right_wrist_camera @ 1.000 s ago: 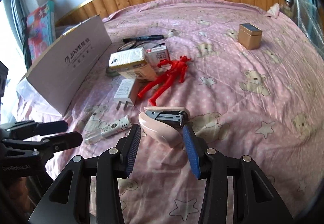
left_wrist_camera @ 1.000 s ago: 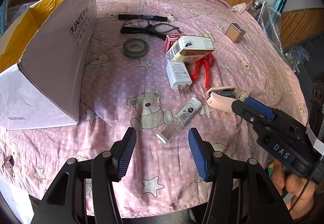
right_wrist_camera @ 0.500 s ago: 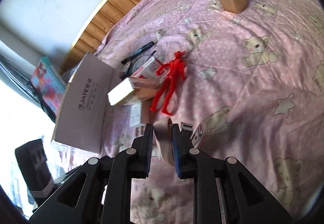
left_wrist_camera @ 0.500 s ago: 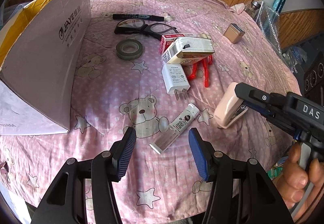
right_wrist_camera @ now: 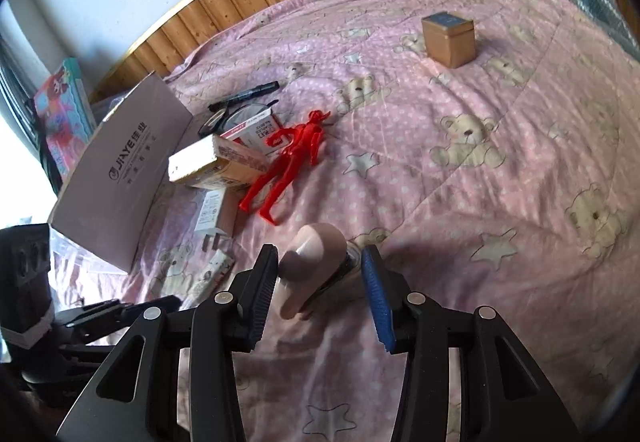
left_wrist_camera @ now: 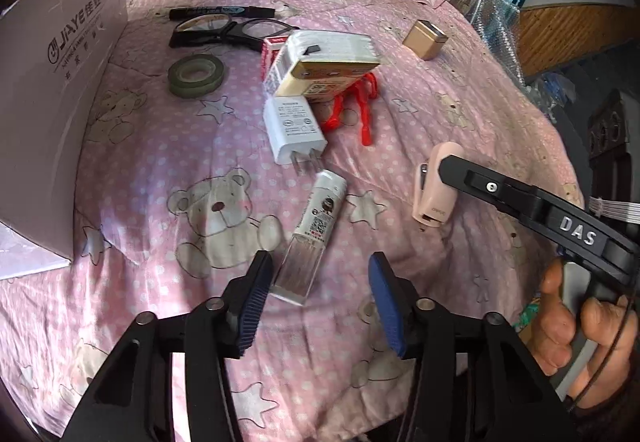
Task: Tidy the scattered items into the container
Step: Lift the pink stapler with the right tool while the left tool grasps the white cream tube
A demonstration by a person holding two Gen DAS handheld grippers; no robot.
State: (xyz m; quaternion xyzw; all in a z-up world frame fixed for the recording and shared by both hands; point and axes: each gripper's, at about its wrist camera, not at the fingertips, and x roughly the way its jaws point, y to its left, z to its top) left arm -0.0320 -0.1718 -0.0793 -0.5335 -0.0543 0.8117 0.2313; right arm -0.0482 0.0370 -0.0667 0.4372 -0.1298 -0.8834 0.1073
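Since half a second ago my right gripper (right_wrist_camera: pixel 319 252) has let go: its blue pads, then clamped on the pink stapler (right_wrist_camera: pixel 312 254), now stand well apart with the stapler loose between them.

Nearest, left view: my left gripper (left_wrist_camera: pixel 320 274) hovers over the pink bear-print bedspread (left_wrist_camera: pixel 160 170), jaws spread wide and holding nothing. The clear end of a white tube (left_wrist_camera: pixel 316 218) lies between the fingertips, close to the left pad; its white printed half points away from me.

Nearest, right view: the stapler is a rounded, pale pink body with a dark metal underside. It is blurred and tilted, its broad end away from me. It sits closer to the left pad than the right. Whether it rests on the bedspread I cannot tell. In the left view it shows near the right edge of the spread, partly crossed by my right gripper's black finger, well apart from the cardboard box (left_wrist_camera: pixel 60 82).

Middle ground: a white plug charger (left_wrist_camera: pixel 292 126) lies just beyond the tube, prongs toward me. A red plastic figure (right_wrist_camera: pixel 296 158) lies beside it, partly under a beige carton (left_wrist_camera: pixel 328 62). The box stands at the left, its printed flap upright.

Farther: a roll of green tape (left_wrist_camera: pixel 195 75), black glasses (left_wrist_camera: pixel 228 30) and a black marker (left_wrist_camera: pixel 220 12).

Farthest: a small gold tin (right_wrist_camera: pixel 450 38), alone on the right.
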